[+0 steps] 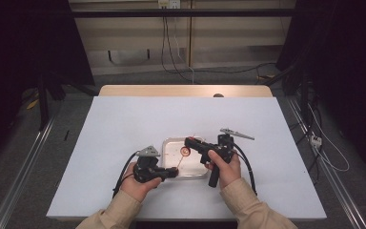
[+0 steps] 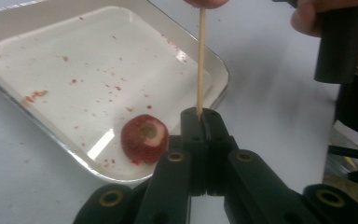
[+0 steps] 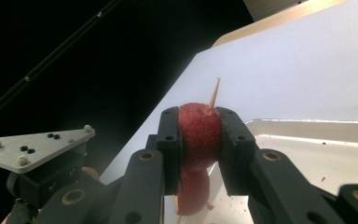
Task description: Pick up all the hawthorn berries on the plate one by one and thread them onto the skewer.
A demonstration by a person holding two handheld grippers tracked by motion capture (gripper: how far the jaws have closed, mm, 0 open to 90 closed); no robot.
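Above the shallow clear plastic tray (image 1: 171, 143) on the white desk (image 1: 124, 124), the left gripper (image 2: 200, 116) pinches a thin wooden skewer (image 2: 200, 60) while the right gripper (image 3: 199, 130) clamps a red fruit slice (image 3: 199, 128) threaded on it.

We see a glossy, smooth tray (image 2: 216, 65), a thin wooden skewer (image 2: 200, 60), matt black plastic jaws, a matt white tabletop (image 1: 124, 124), and red fruit (image 3: 199, 130) with shiny skin.
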